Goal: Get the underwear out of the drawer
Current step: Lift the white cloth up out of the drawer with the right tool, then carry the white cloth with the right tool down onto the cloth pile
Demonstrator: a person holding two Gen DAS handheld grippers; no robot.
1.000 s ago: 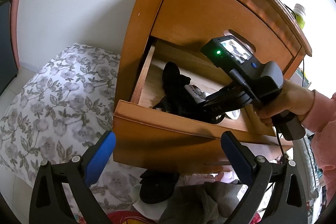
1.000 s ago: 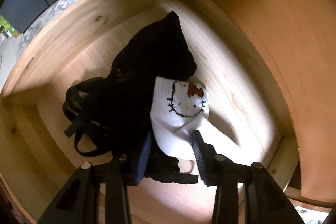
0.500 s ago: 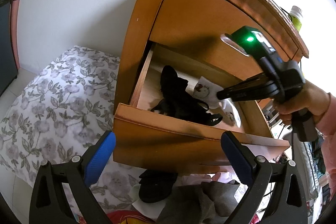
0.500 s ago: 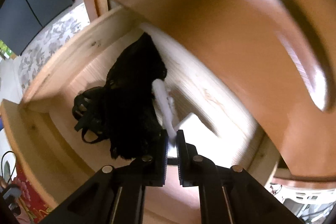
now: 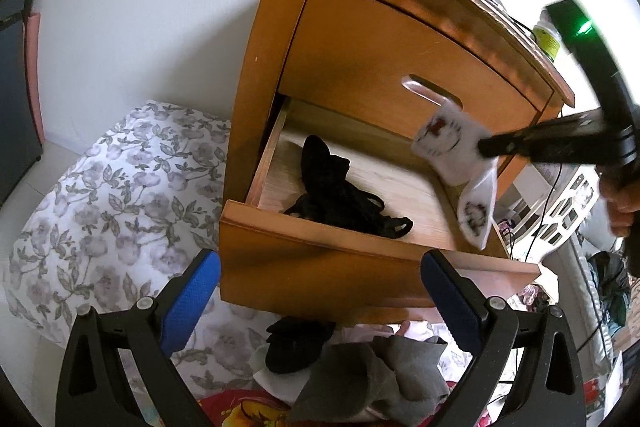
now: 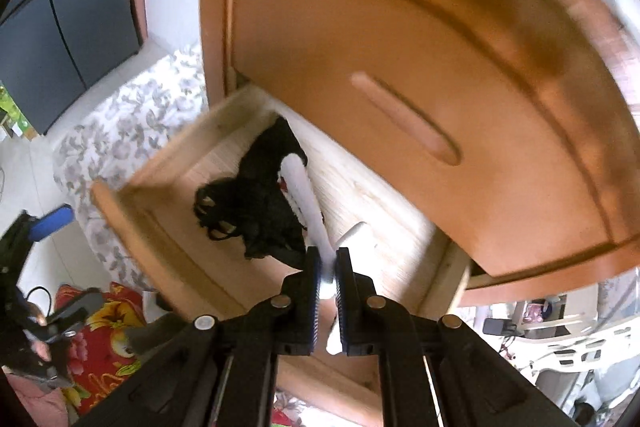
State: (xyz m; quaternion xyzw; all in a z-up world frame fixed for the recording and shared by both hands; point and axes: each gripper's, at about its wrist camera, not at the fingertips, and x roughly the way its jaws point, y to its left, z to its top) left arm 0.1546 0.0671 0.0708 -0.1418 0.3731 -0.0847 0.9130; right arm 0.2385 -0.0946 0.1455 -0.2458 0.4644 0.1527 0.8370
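Right wrist view: right gripper (image 6: 328, 269) is clenched on a white printed cotton garment (image 5: 454, 147), hanging above the open wooden drawer (image 5: 360, 251). Black lace underwear (image 5: 340, 193) remains inside. Left gripper (image 5: 320, 299) is released, empty. Lift clear of the drawer front before releasing.

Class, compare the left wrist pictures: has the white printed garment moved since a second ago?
Yes. The white printed garment, pinched in the right gripper, has risen out of the open drawer and now hangs in front of the closed upper drawer.
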